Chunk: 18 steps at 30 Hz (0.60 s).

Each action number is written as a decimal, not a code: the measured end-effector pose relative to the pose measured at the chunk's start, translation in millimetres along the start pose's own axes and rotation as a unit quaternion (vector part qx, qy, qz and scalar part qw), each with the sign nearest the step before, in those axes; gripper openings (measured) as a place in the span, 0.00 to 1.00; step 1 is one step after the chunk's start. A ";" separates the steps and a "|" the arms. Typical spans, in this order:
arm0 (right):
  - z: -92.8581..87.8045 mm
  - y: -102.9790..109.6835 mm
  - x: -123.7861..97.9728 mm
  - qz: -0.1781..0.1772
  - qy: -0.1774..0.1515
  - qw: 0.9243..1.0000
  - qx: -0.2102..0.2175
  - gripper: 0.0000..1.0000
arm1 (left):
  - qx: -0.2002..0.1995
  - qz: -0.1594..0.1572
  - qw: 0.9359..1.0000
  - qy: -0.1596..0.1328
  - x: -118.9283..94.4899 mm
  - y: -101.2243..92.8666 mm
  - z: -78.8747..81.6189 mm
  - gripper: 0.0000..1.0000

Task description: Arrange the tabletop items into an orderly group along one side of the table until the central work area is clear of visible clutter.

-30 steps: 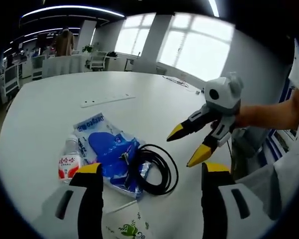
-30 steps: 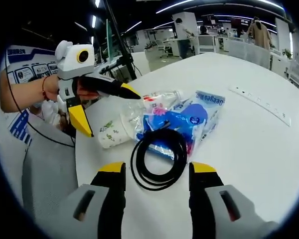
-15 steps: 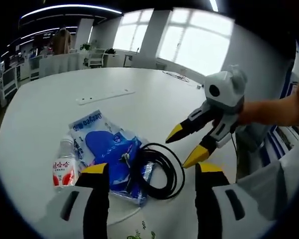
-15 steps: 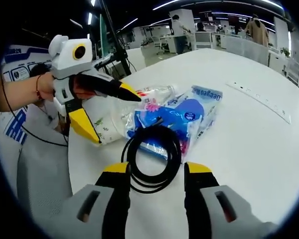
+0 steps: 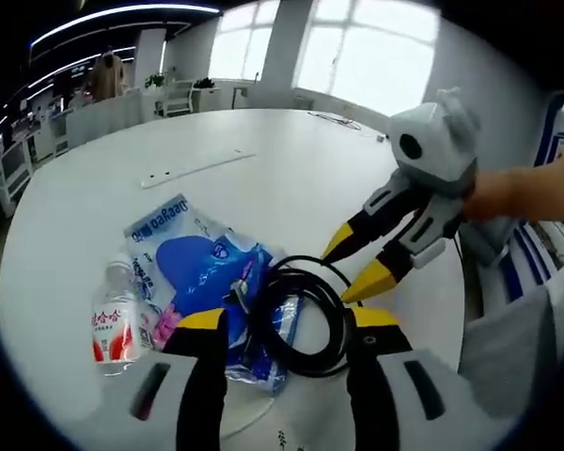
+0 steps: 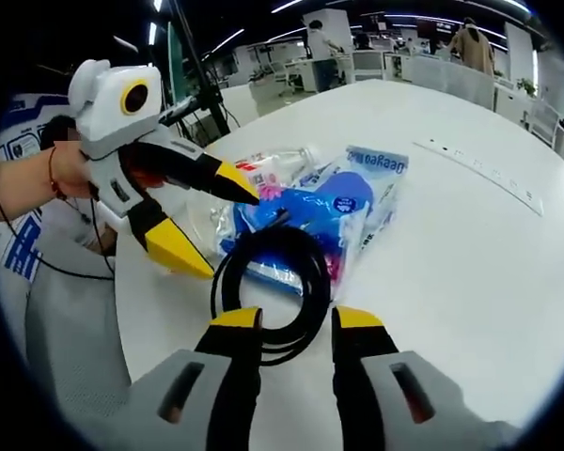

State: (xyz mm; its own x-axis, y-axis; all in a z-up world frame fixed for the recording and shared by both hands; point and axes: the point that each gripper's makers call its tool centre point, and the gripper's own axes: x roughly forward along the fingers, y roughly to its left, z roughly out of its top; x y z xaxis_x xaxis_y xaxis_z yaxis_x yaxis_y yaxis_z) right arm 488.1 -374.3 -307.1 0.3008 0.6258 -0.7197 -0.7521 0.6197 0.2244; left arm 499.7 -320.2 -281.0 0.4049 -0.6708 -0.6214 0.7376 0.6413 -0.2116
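Table: one white round table [image 5: 291, 178], bare across its far half.
Cable: one black coiled cable [image 5: 296, 315], lying partly on the bag near the table's edge.
Bag: one blue-and-clear plastic bag [image 5: 202, 277], flat, touching the bottle.
Bottle: one water bottle [image 5: 113, 319] with a red label, lying on its side beside the bag.
Strip: one long white strip [image 5: 193, 169], well apart from the pile.
Left gripper [image 6: 202, 221]: jaws spread, over the bag's edge, pinching nothing.
Right gripper [image 5: 352, 263]: jaws spread, tips just above the cable's loop, one to each side of the rim in its own view.
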 end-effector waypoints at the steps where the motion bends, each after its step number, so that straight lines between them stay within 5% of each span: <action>1: -0.6 -0.3 0.6 0.000 0.000 1.000 0.001 0.26 | -0.001 0.002 1.000 0.003 1.3 0.8 -0.7 0.48; 18: -9.4 -1.4 10.1 -0.009 0.009 1.000 0.020 0.21 | -0.010 0.032 0.998 0.045 14.7 9.4 -16.2 0.36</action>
State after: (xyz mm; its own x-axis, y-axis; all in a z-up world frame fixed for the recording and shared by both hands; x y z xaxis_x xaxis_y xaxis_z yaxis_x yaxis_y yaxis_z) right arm 486.7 -373.4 -320.9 0.3031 0.6056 -0.7357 -0.7227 0.6494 0.2368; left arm 503.8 -318.0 -304.3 0.4000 -0.5920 -0.6996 0.7007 0.6896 -0.1829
